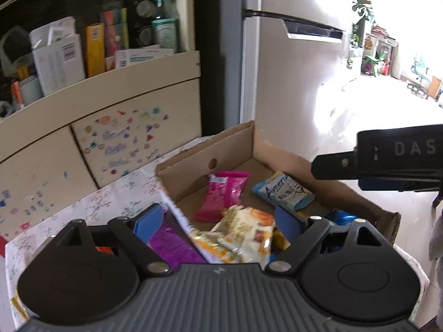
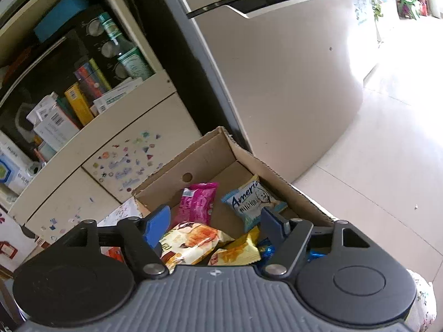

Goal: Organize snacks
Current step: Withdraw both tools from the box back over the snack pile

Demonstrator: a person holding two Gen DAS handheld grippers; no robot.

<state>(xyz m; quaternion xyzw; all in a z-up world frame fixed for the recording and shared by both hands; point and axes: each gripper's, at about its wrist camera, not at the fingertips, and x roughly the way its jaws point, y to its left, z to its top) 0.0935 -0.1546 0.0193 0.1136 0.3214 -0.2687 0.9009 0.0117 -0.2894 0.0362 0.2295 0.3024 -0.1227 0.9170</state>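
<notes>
Blue packet [image 2: 253,203], seemingly "America".

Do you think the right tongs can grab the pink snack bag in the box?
Probably yes. The right tongs are open above the box, and the pink bag lies on top with nothing covering it.

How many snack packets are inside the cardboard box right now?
At least 5: a pink packet and a light blue packet farther back, a cream-and-orange packet and a yellow packet nearer, and a blue wrapper partly hidden. The tools may cover more.
</notes>
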